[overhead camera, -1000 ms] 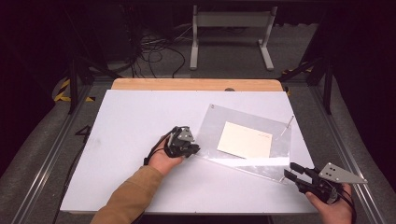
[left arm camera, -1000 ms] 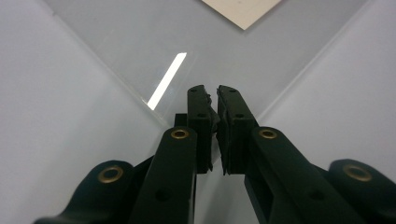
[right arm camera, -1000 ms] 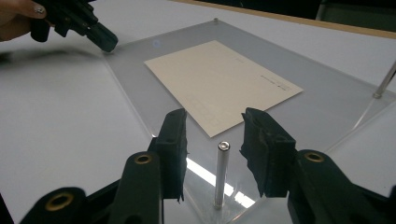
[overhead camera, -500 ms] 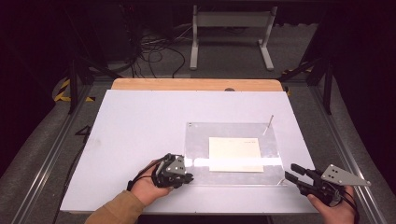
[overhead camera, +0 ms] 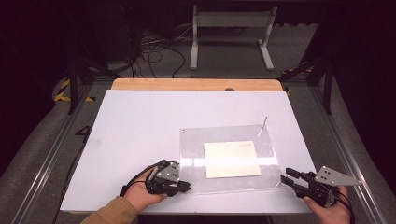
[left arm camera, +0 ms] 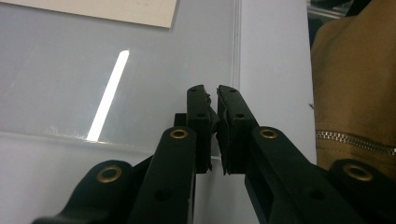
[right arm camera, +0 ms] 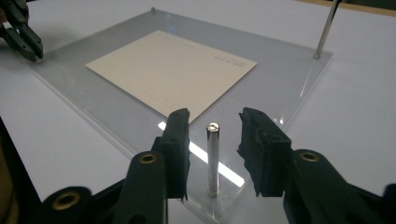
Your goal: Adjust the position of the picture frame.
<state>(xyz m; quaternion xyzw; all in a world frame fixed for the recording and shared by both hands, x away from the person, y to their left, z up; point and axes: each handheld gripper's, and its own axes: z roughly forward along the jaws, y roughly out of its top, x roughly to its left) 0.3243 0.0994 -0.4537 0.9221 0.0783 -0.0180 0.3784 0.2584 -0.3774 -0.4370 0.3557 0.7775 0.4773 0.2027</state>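
Observation:
A clear acrylic plate [overhead camera: 194,149] lies flat on the white table [overhead camera: 140,121], with a cream paper sheet [overhead camera: 231,158] at its middle. My left gripper [overhead camera: 187,185] is shut at the plate's near-left corner; in the left gripper view its jaws [left arm camera: 211,91] meet over that corner of the plate [left arm camera: 70,70]. My right gripper [overhead camera: 285,176] is at the near-right corner. In the right gripper view its jaws [right arm camera: 215,116] stand on either side of an upright metal pin [right arm camera: 212,158] without touching it, and they have just been closing.
A taller pin [overhead camera: 264,125] stands at the plate's far-right corner and a short stud [overhead camera: 183,131] at the far-left. A wooden strip [overhead camera: 196,84] edges the table's far side. Beyond it are a metal stand [overhead camera: 231,28] and cables [overhead camera: 154,51].
A second ago the plate was tilted up from its left corner in my left gripper. It now lies flat, squared to the table, and the left hand has come toward the near edge. The right hand stayed.

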